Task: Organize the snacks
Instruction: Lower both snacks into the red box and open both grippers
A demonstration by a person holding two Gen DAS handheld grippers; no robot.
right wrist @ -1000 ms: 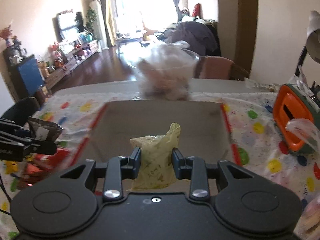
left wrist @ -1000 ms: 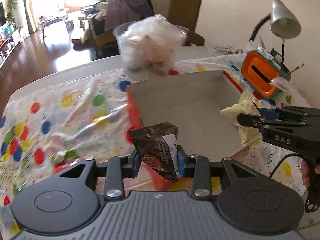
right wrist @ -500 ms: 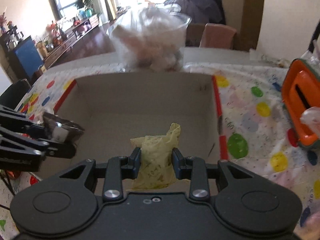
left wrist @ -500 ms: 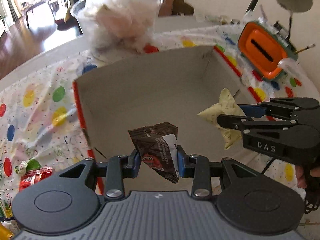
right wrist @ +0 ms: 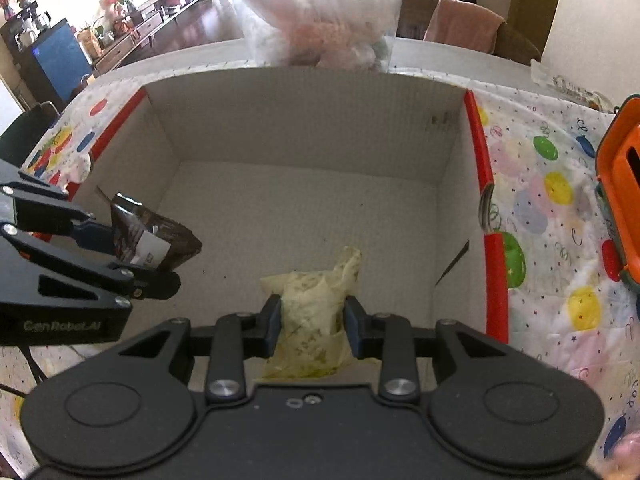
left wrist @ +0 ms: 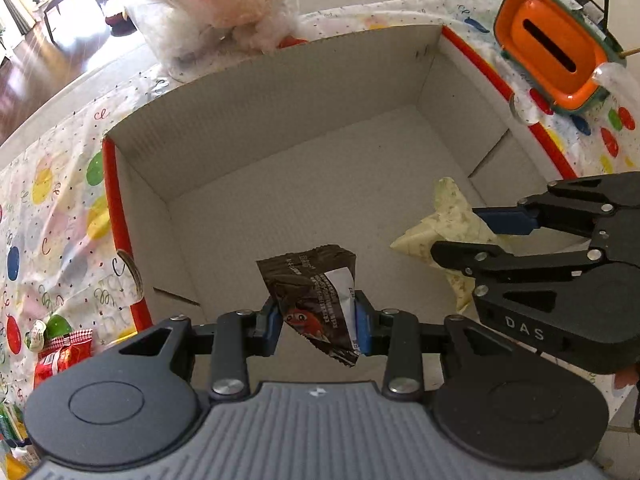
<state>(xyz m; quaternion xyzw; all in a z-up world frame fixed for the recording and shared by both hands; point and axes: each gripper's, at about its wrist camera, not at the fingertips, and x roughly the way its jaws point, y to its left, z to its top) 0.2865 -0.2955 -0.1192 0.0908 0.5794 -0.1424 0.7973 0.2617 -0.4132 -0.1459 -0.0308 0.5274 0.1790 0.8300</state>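
Observation:
My left gripper (left wrist: 316, 326) is shut on a dark brown snack packet (left wrist: 316, 292) and holds it over the near left part of an open cardboard box (left wrist: 280, 92) with red edges. My right gripper (right wrist: 312, 320) is shut on a pale yellow snack packet (right wrist: 312, 312) over the box's near side. The box floor (right wrist: 312, 216) is bare. Each gripper shows in the other's view: the right one (left wrist: 464, 236) with the yellow packet (left wrist: 448, 220), the left one (right wrist: 132, 256) with the brown packet (right wrist: 160, 240).
A clear tub of soft pale stuff (right wrist: 328, 12) stands behind the box. An orange and green container (left wrist: 552, 48) sits to the right. Red and green snack packets (left wrist: 60, 344) lie on the dotted tablecloth (right wrist: 560, 208) left of the box.
Both grippers have moved forward and down over the box with their packets still held. The box now fills both views.

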